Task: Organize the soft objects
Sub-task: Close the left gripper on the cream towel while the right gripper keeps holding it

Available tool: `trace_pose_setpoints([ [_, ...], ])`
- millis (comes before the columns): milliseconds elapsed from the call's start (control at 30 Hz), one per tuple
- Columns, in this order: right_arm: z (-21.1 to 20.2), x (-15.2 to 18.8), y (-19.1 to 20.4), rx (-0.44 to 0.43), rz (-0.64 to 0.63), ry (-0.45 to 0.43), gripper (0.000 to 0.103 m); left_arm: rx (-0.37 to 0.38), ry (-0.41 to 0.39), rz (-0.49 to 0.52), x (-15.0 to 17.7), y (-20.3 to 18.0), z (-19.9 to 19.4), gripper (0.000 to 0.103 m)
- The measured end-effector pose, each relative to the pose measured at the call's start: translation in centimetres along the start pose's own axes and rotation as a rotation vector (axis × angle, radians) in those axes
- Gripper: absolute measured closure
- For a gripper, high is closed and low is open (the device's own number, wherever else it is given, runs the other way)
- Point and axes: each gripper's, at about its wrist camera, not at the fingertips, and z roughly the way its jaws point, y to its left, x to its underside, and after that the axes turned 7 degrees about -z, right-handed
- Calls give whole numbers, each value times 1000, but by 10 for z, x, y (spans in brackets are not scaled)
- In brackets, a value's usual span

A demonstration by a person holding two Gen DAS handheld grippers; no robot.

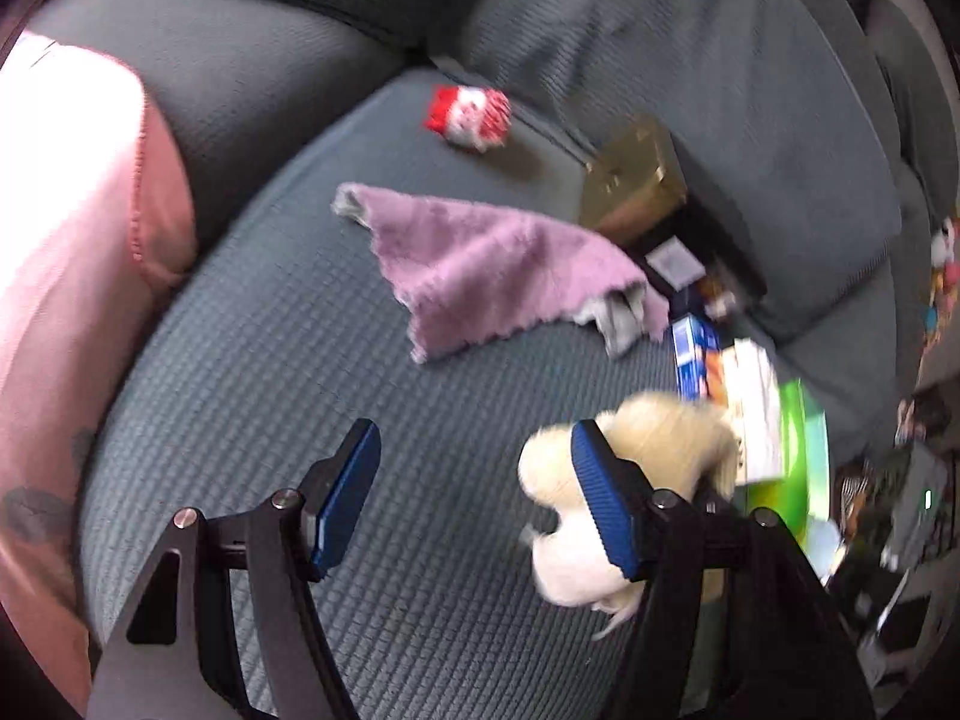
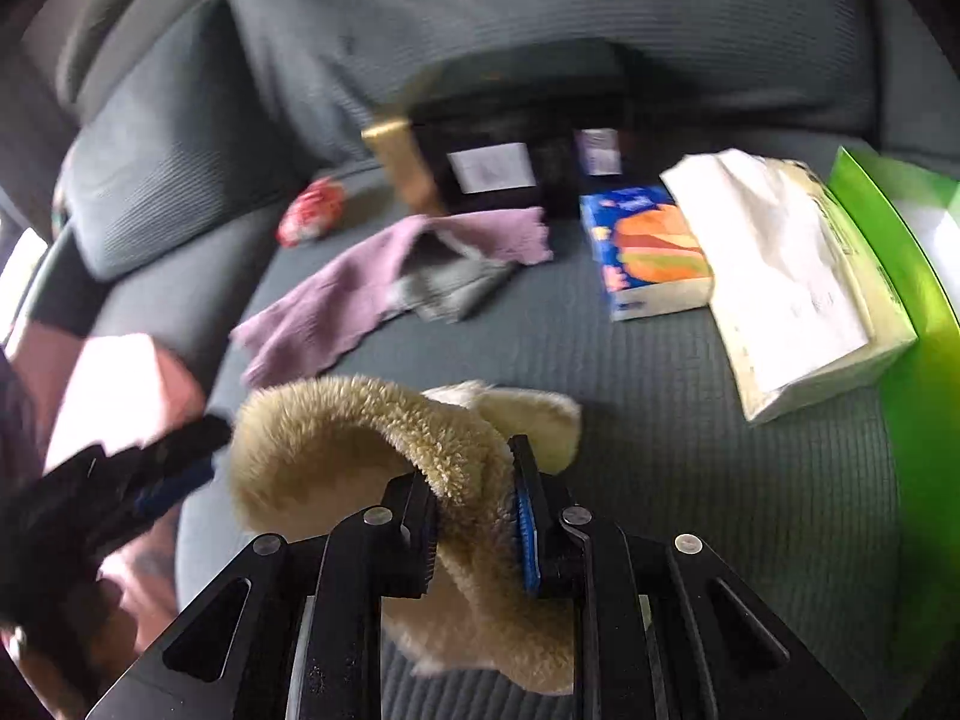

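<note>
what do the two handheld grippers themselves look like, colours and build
Both are the same design. The left gripper has matte black angular linkage arms with triangular cut-outs, round silver pivot pins, and flat rectangular fingers faced with ribbed blue pads. The right gripper shows the same black frame, silver pins and a blue ribbed pad. No cables, labels or sleeves are visible.
</note>
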Motion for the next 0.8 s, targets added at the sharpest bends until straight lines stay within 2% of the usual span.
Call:
trace_pose_setpoints([
  [33,4,-3,-5,11,20,-2,81,6,18,15,3,-3,3,39],
  [67,7,-7,-6,11,31,-5,77,18,33,25,6,-5,5,39],
  [133,12,-9,-14,13,70,5,63,45,55,46,9,-10,11,38],
  [200,13,-6,-18,24,105,20,39,69,70,63,12,-15,14,38],
  [233,11,-5,-20,17,114,16,36,77,74,70,13,-16,15,37],
  [433,-23,10,-39,-13,162,-57,25,80,85,101,19,-27,23,37],
  [567,-41,13,-43,-16,181,-108,22,74,92,154,25,-41,31,37],
  [667,-34,11,-45,-118,211,-87,20,95,127,177,31,-49,41,37],
  [800,-14,12,-48,-168,273,-19,20,76,151,221,39,-58,53,37],
])
